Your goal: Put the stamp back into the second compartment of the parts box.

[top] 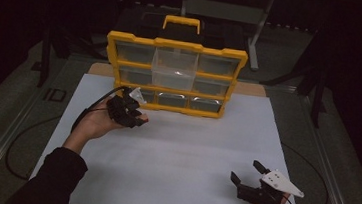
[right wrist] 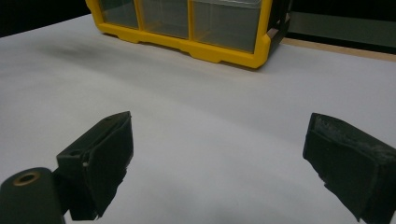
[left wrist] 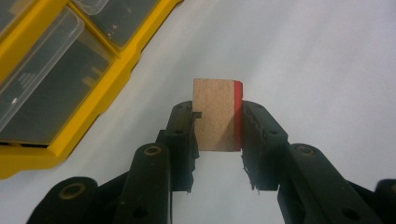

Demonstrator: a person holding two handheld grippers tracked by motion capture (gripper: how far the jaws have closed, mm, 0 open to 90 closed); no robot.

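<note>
In the left gripper view the left tool sits at the bottom centre of the frame with its two black jaws closed onto a small wooden block; the block stands upright between the pads, its pale brown face toward the camera and a red strip down its right edge, and both pads press against its sides. In the high view the same left tool is left of centre, held in a hand turned palm-up, just in front of the lower left corner of the yellow drawer organizer. The right tool has its jaws spread wide with nothing between them, only bare surface; in the high view the right tool rests at the lower right of the frame, well apart from the left one and from the organizer. The organizer stands upright at the upper centre of the high view, with a yellow frame, a handle on top and rows of clear drawers; one clear drawer in the upper middle juts out toward the viewer. Nothing lies between the right tool and the organizer. A white sheet covers the bench, and the room around it is dark, with metal legs showing behind the organizer.
</note>
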